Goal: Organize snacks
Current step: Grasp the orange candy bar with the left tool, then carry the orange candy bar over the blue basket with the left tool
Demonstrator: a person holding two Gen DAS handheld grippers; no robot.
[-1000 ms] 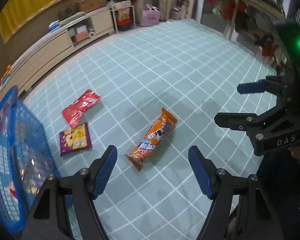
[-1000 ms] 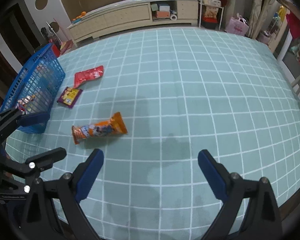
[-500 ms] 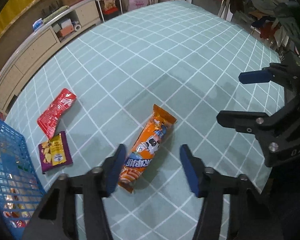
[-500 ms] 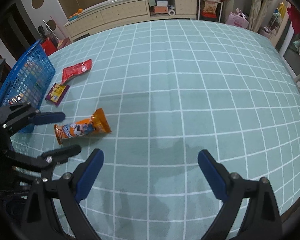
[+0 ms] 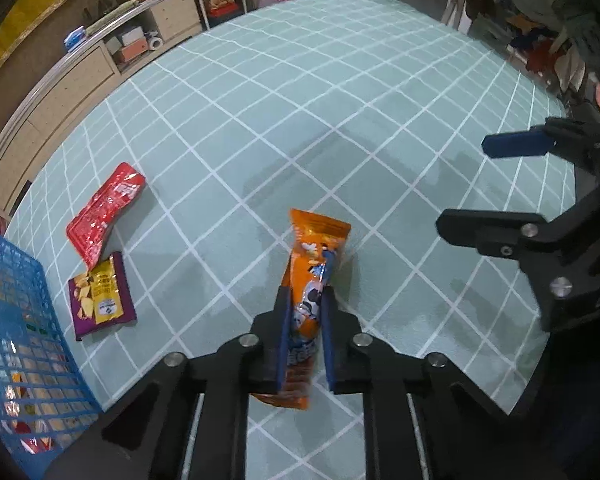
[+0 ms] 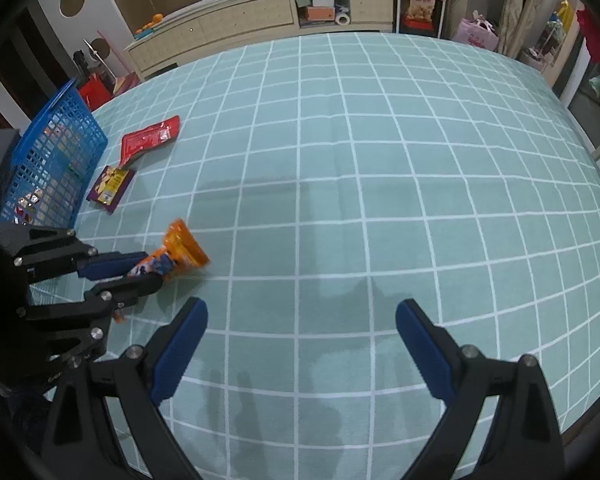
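Observation:
My left gripper point(image 5: 305, 300) is shut on a long orange snack pack point(image 5: 315, 256) that lies on the teal checked cloth; the same grip shows in the right wrist view point(image 6: 140, 270), with the pack's orange end point(image 6: 184, 246) sticking out. A red packet point(image 5: 104, 210) and a purple-yellow packet point(image 5: 100, 296) lie to the left, next to a blue mesh basket point(image 5: 16, 320) that holds several snacks. My right gripper point(image 6: 300, 336) is open and empty over bare cloth, to the right of the left one point(image 5: 500, 184).
The red packet point(image 6: 150, 138), the purple packet point(image 6: 110, 188) and the basket point(image 6: 52, 160) sit at the cloth's left. A long low cabinet point(image 6: 260, 16) runs along the far side. Shelves and bags stand at the back right.
My left gripper moved down over the orange pack and closed on it. The right gripper stayed open and shifted only slightly.

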